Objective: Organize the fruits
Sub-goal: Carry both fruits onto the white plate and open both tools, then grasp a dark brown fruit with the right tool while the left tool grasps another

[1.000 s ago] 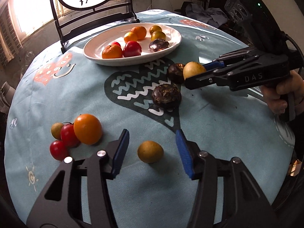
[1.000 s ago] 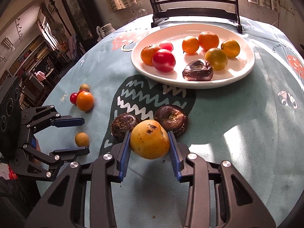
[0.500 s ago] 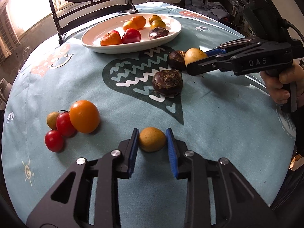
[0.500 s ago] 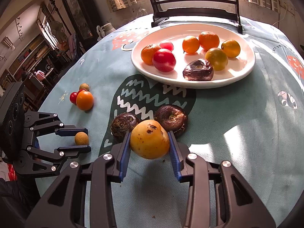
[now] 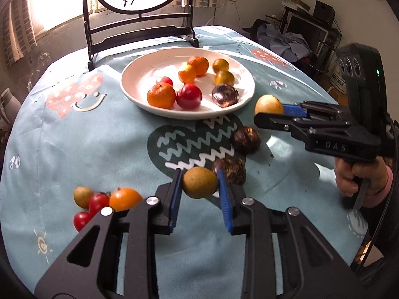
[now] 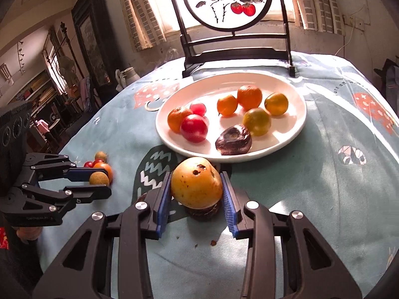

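Right claw [image 6: 197,194]: we grip the yellow fruit [image 6: 196,182].
Left claw [image 5: 199,194]: we grip the small brown fruit [image 5: 199,182].
Plate [image 6: 296,134]: straight ahead; right claw nearer.

In the right wrist view a dark wrinkled fruit [image 6: 202,210] lies mostly hidden under the yellow fruit [image 6: 196,182] in the right tongs [image 6: 197,194]. In the left wrist view the left tongs [image 5: 199,194] cover part of another dark fruit [image 5: 233,170] and of the orange fruit [image 5: 123,198] near left. The picture's right edge cuts off the person's right hand [image 5: 361,177].
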Available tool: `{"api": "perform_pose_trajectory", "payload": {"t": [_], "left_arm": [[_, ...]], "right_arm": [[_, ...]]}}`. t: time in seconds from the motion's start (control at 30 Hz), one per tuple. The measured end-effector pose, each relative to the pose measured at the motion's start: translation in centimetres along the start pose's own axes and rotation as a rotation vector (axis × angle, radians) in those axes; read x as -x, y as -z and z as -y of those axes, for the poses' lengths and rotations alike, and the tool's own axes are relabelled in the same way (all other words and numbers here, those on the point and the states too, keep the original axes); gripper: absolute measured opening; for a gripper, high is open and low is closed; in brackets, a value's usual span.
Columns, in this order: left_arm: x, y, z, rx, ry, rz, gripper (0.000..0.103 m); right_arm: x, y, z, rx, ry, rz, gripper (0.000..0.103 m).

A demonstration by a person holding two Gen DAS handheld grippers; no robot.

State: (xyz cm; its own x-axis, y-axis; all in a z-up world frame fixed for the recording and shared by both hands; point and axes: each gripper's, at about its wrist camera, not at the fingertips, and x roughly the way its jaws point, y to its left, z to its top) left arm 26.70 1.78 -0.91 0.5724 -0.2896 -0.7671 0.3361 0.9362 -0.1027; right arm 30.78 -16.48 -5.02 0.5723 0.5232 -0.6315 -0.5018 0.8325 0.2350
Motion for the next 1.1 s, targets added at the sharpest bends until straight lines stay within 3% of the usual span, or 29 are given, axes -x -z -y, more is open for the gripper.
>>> {"api": "perform_pose_trajectory", "payload": {"t": [0.1, 0.27, 0.43, 0.47, 0.5, 0.53, 0.57, 0.7, 0.87, 0.93, 1.03, 1.1], "left_arm": [[-1.2, -4.0, -0.4, 0.035, -0.006, 0.008, 0.029], [-4.8, -10.1, -1.1, 0.055, -0.088, 0.023, 0.029], [-8.2, -13.7, -2.1, 0.075, -0.186, 0.033, 0.029], [-8.6, -14.1, -2.3, 0.081, -0.207, 0.029, 0.033], [-8.8, -14.3, -2.6, 0.09, -0.23, 0.022, 0.061], [-8.6, -14.3, -2.7, 0.1, -0.256, 0.027, 0.078], [-8.0, -14.2, -2.8, 0.111, -0.283, 0.058, 0.09], [-4.8, -12.7, -2.4, 0.115, -0.302, 0.111, 0.092], [-0.6, -8.6, -0.9, 0.107, -0.416, 0.164, 0.099], [0.6, -6.4, -0.6, 0.135, -0.404, 0.195, 0.101], [0.6, -3.2, -0.6, 0.204, -0.329, 0.223, 0.101], [-0.7, -2.1, -0.9, 0.266, -0.336, 0.158, 0.101]], "right_arm": [[-0.6, -1.2, 0.8, -0.034, 0.024, 0.056, 0.038], [-2.3, -3.7, 2.2, -0.056, 0.087, 0.106, 0.038], [-4.4, -5.6, 3.9, -0.072, 0.089, 0.113, 0.039], [-4.8, -6.0, 4.0, -0.069, 0.091, 0.111, 0.039], [-5.1, -6.3, 4.0, -0.066, 0.105, 0.109, 0.041], [-5.3, -6.6, 4.0, -0.061, 0.129, 0.102, 0.047], [-5.2, -6.7, 3.9, -0.054, 0.133, 0.095, 0.047], [-3.2, -6.6, 2.7, -0.015, 0.089, 0.107, 0.049], [-0.6, -5.0, 0.8, 0.017, 0.056, 0.103, 0.051], [-0.2, -3.9, 0.4, 0.003, 0.019, 0.078, 0.052], [-0.5, -2.1, -0.1, -0.005, 0.013, 0.006, 0.052], [-1.1, -1.2, -0.2, -0.011, 0.018, -0.042, 0.052]]}}
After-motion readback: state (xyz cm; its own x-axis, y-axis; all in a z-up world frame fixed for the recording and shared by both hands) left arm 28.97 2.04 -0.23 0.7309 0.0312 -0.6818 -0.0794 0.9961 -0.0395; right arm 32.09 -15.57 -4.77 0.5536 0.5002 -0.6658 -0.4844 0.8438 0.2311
